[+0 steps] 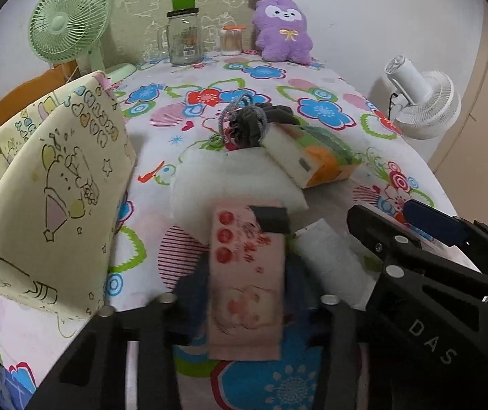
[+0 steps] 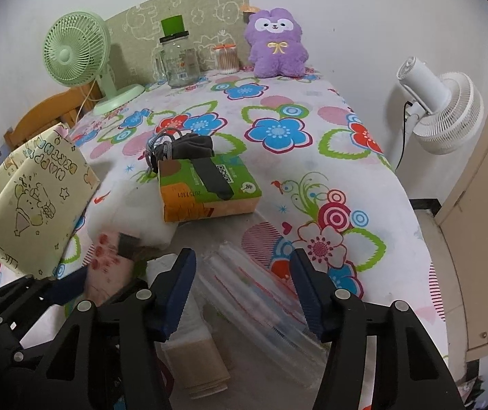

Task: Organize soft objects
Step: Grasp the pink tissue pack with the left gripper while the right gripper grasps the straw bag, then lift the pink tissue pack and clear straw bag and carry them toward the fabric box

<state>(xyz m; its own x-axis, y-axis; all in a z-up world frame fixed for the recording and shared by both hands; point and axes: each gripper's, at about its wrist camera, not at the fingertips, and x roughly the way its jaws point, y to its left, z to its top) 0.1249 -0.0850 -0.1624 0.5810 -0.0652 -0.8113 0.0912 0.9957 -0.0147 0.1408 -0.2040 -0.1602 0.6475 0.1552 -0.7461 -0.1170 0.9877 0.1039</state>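
Pink packet point(image 1: 247, 283) lying lengthwise between my left jaws, which are clamping it; right jaws point(image 2: 244, 294) apart, straddling clear bag point(image 2: 261, 294).

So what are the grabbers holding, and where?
Left gripper pinches the pink packet by its side edges. Right gripper straddles the clear plastic bag; whether it grips cannot be told.

Both wrist views look steeply down, close over the flowered tabletop point(image 1: 278, 78), sharing the purple plush point(image 2: 276, 44).
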